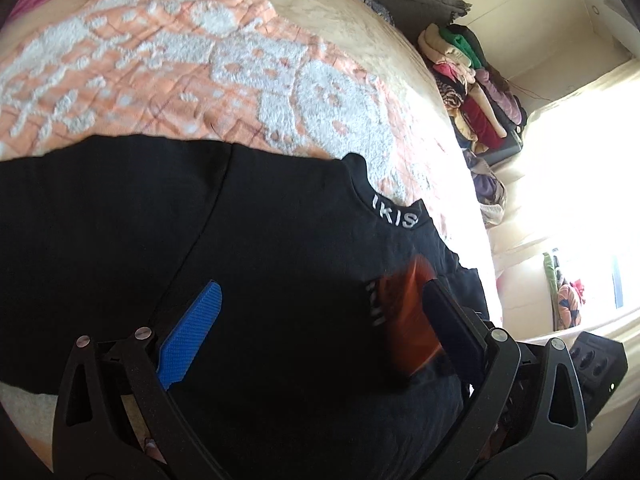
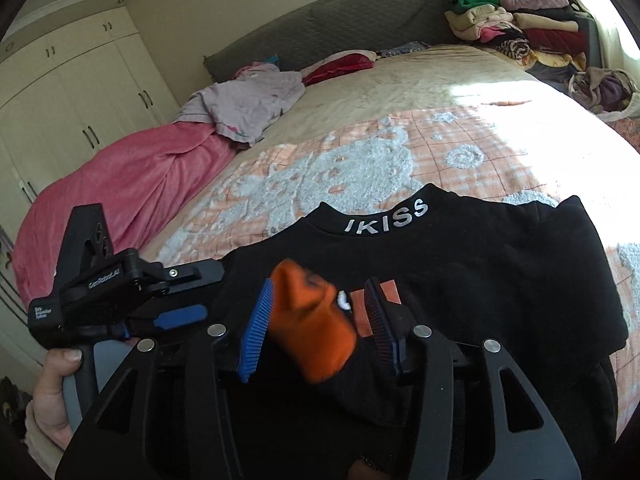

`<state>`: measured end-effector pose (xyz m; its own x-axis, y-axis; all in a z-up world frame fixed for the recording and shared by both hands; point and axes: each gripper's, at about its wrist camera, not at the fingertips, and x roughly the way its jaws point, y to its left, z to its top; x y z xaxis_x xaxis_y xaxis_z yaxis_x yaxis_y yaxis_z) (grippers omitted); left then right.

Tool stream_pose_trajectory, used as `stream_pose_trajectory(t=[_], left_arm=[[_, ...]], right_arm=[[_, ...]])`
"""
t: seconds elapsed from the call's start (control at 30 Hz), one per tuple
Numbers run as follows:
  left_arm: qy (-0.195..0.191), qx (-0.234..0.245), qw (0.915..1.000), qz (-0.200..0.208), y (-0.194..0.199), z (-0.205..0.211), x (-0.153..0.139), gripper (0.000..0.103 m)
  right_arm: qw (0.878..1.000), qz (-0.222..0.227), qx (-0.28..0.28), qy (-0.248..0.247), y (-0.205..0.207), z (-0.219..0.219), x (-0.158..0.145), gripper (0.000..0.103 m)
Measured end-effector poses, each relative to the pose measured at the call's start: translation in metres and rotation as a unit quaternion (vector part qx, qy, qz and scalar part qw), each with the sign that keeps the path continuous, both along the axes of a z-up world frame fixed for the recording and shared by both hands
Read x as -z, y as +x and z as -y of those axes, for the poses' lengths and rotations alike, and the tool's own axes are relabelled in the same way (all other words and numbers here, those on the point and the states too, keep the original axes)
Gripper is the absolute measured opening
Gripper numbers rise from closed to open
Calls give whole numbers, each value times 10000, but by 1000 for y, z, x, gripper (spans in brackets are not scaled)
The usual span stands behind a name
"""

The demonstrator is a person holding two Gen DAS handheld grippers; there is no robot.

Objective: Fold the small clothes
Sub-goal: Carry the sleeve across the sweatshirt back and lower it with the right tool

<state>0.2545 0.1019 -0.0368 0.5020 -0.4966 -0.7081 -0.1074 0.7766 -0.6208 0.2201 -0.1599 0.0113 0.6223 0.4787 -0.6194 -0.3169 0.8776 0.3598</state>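
We saw the black top (image 2: 460,264), collar lettered "IKISS", lying on the bed (image 2: 420,80); our left gripper (image 1: 316,320) and right gripper (image 2: 320,320) both stood open over it

The left wrist camera sat low and close over the black garment (image 1: 260,248), facing across the bed (image 1: 360,20) toward the clothes pile (image 1: 464,76); the right wrist camera faced the headboard (image 2: 340,20). Both views shared garment, bed and pile.
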Motion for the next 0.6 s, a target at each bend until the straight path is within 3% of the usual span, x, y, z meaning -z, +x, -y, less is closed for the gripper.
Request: stream_pose_trajectory(t=[0.1, 0.17, 0.2, 0.27, 0.37, 0.43, 0.53, 0.6], left_arm=[[-364, 156, 9991, -167, -1, 9, 11, 94], [-286, 303, 9989, -201, -2, 21, 15, 91], [-180, 342, 9991, -177, -3, 26, 16, 88], [-48, 452, 9988, -192, -5, 37, 21, 60], [-85, 561, 9979, -321, -5, 48, 31, 54], [180, 602, 9978, -193, -6, 59, 31, 54], [367, 664, 9971, 68, -5, 66, 26, 6], [377, 702, 9966, 213, -7, 66, 19, 6]], right_arm=[[9997, 137, 57, -178, -10, 8, -6, 47], [9995, 134, 173, -237, -15, 19, -6, 48], [9993, 124, 247, -247, -17, 25, -6, 49], [9990, 114, 379, -224, -21, 37, -6, 49], [9977, 140, 619, -218, -27, 58, -7, 50], [9964, 177, 789, -248, -32, 71, -8, 51], [9945, 183, 1008, -222, -37, 90, -9, 51], [9931, 166, 1134, -233, -41, 102, -8, 51]])
